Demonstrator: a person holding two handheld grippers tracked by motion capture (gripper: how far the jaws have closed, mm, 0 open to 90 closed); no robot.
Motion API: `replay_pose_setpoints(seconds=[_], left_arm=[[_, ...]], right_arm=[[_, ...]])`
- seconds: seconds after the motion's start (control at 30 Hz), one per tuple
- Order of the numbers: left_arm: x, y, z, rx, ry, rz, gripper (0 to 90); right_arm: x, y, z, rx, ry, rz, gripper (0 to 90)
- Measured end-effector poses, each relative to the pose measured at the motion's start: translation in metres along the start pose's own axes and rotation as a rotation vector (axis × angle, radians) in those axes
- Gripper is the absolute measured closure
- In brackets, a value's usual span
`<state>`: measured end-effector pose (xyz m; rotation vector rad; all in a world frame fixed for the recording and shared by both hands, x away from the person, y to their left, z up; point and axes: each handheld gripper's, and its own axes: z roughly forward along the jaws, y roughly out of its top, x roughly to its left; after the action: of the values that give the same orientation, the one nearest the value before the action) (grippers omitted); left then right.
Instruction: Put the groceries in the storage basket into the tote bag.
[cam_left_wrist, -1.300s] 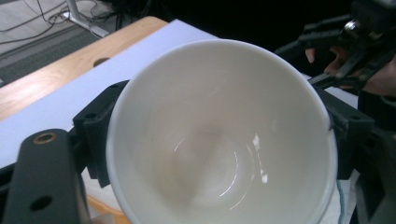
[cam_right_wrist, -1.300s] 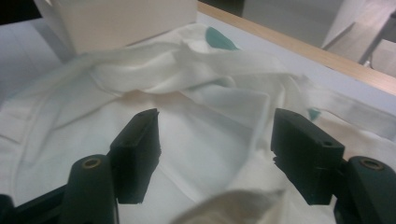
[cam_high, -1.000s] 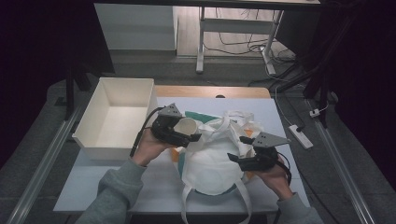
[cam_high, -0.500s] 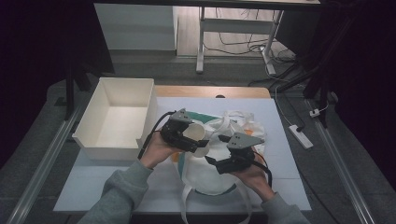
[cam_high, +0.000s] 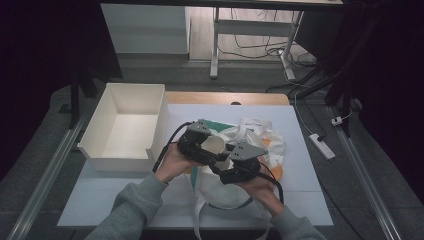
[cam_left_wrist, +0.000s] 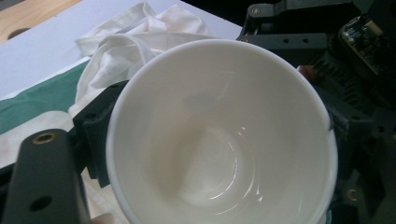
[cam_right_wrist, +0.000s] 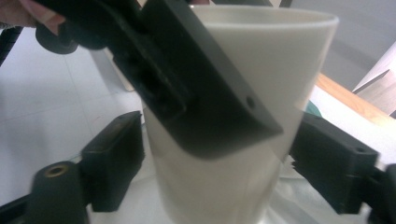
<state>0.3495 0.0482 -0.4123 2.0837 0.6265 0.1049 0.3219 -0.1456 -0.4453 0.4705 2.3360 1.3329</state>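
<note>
Counted on the table: one white cup (cam_high: 216, 145) at centre; one white cloth bag (cam_high: 250, 137) at 2 o'clock of it; one open white box (cam_high: 95, 150) at 9 o'clock; two handheld grippers, left gripper (cam_high: 202, 150) and right gripper (cam_high: 235, 167).

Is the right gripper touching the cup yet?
Cannot tell. In the right gripper view the cup stands between the right gripper jaws, whose blurred pads sit at its sides; the left gripper grips its rim.

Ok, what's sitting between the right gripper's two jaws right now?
The white cup. In the right gripper view it stands between the right gripper's jaws, with a left gripper jaw lying across its front.
</note>
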Motion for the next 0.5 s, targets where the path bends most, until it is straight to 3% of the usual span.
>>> replay_pose_setpoints(seconds=[0.4,0.5], left_arm=[[-0.0007,-0.0017,0.0022,0.000,0.003,0.008,18.2],[-0.0017,-0.0013,0.0011,-0.010,0.010,0.010,14.5]], right_arm=[[0.0018,-0.0018,0.0009,0.010,-0.012,-0.019,22.5],[0.0027,-0.0029,0.0022,0.020,-0.015,-0.036,22.5]])
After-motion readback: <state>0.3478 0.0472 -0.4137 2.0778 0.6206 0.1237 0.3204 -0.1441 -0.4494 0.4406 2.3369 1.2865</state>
